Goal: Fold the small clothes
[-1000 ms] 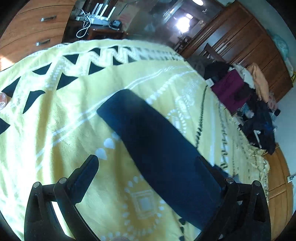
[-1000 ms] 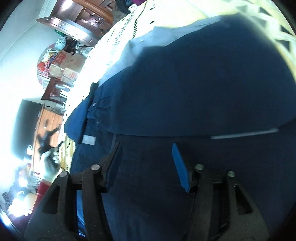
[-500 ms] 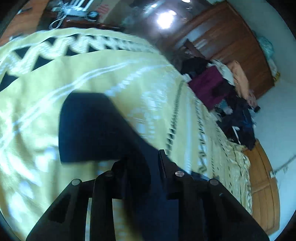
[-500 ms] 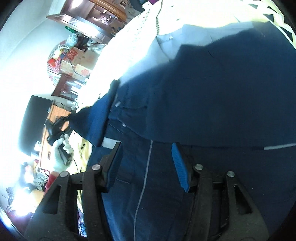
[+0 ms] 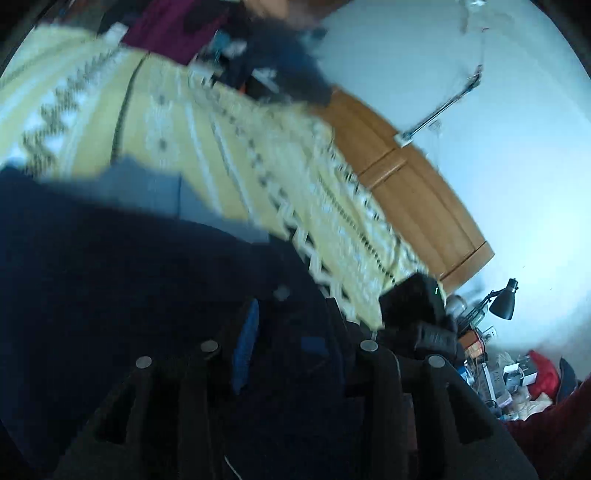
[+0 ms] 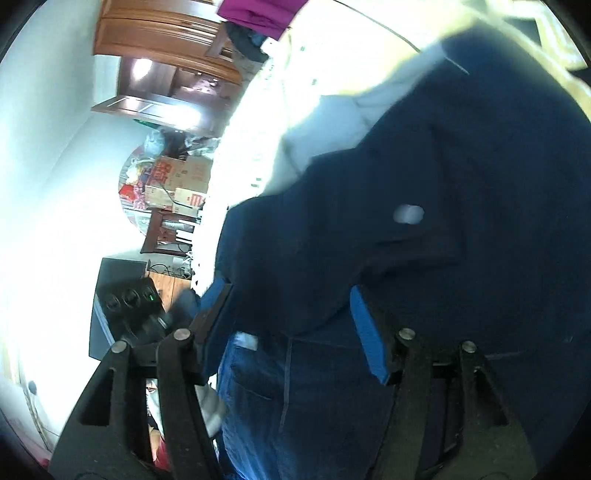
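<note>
A navy garment [image 5: 129, 295] lies on the yellow patterned bedspread [image 5: 221, 129], with a pale blue-grey layer [image 5: 147, 184] showing at its far edge. The left wrist view is blurred by motion. My left gripper [image 5: 288, 328] is shut on a fold of the navy cloth. In the right wrist view the same navy garment [image 6: 480, 184] fills the right side, with a small white tag [image 6: 408, 214]. Bunched navy cloth sits between the blue pads of my right gripper [image 6: 291, 314], which is shut on it. Each wrist view shows the other tool's black body close by.
A wooden footboard [image 5: 406, 192] runs along the bed's far edge. A heap of clothes [image 5: 184, 29] lies at the bed's far end. A desk lamp [image 5: 504, 302] and clutter stand at the right. Cardboard boxes [image 6: 177, 181] and a wooden wardrobe [image 6: 159, 29] stand beyond the bed.
My left gripper went from open over the bedspread to shut on the navy cloth, then swung across toward the right gripper. The cloth has lifted into a fold; the right gripper barely moved.
</note>
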A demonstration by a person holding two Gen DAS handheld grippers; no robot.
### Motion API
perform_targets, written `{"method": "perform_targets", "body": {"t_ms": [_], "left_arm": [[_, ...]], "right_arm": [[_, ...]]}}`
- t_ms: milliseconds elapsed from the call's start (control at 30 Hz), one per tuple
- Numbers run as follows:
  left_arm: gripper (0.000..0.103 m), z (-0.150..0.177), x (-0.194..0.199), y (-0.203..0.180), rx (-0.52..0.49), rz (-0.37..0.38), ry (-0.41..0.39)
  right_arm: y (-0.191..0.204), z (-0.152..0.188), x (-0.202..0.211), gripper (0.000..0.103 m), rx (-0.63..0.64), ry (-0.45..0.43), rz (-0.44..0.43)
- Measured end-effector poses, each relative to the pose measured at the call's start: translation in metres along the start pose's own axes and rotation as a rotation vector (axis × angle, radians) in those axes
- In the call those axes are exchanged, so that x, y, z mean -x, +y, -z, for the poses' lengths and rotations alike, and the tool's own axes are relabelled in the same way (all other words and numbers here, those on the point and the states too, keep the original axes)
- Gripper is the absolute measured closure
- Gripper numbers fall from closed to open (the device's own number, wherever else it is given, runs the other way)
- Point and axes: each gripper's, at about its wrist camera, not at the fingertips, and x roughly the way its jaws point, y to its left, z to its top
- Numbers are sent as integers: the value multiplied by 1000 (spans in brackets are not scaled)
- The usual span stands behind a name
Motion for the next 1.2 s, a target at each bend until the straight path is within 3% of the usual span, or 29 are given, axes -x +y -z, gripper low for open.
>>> {"method": "perform_targets", "body": {"t_ms": [133, 267, 333, 500, 733, 767, 833, 867, 1033, 1200], "left_arm": [[64, 20, 11, 10, 49, -58, 6], [44, 42, 74, 3, -12, -145, -80], [43, 51, 106, 10, -20, -240, -124], [42, 74, 170, 39, 23, -392, -168], [42, 96, 172, 48, -83, -658, -89], [42, 97, 170, 46, -112, -704, -75], [42, 98, 167, 44, -156, -780, -51], [42, 103, 169, 48, -165, -790, -48], [41, 115, 170, 53, -163, -790, 0], [41, 115, 166, 67, -121, -778, 11]], "right_arm": [[-14, -8, 6, 41, -22, -22, 47], [-17, -13, 16, 41, 28, -51, 123], [-16, -19, 13, 41, 68, -46, 183], [-24, -36, 1, 44, 81, -40, 278], [-20, -34, -18, 45, 147, 3, 289], [-20, -35, -19, 50, 146, 8, 284], [-21, -36, -22, 82, 127, 34, 250], [-21, -36, -24, 87, 114, 44, 227], [-5, -32, -18, 92, 143, 21, 191], [19, -26, 23, 92, 168, -91, 139]]}}
